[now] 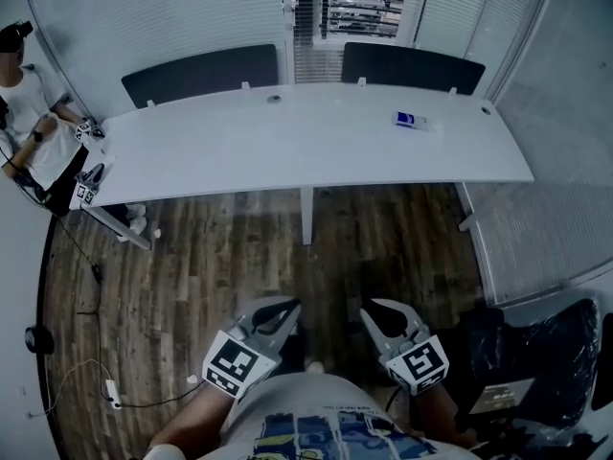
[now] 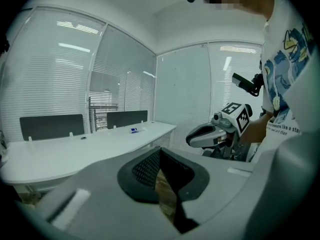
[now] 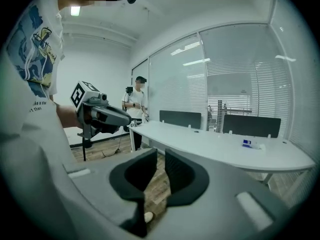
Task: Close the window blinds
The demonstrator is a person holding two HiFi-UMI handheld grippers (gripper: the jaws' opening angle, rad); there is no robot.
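Window blinds cover the glass wall behind the desk. One narrow section (image 1: 350, 8) has its slats open, and shelves show through it; this open section (image 2: 102, 106) also shows in the left gripper view, and the open section (image 3: 240, 104) in the right gripper view. My left gripper (image 1: 287, 307) and right gripper (image 1: 375, 307) hang low by my body over the wood floor, far short of the blinds. The left gripper (image 2: 159, 156) is shut and holds nothing. A narrow gap, with nothing in it, parts the jaws of the right gripper (image 3: 161, 159).
A long white desk (image 1: 306, 137) stands between me and the blinds, with two dark panels behind it and a small blue item (image 1: 410, 120) on it. A person (image 1: 29, 113) stands at its left end. A black chair (image 1: 546, 353) is at my right, a cable (image 1: 105, 391) on the floor at left.
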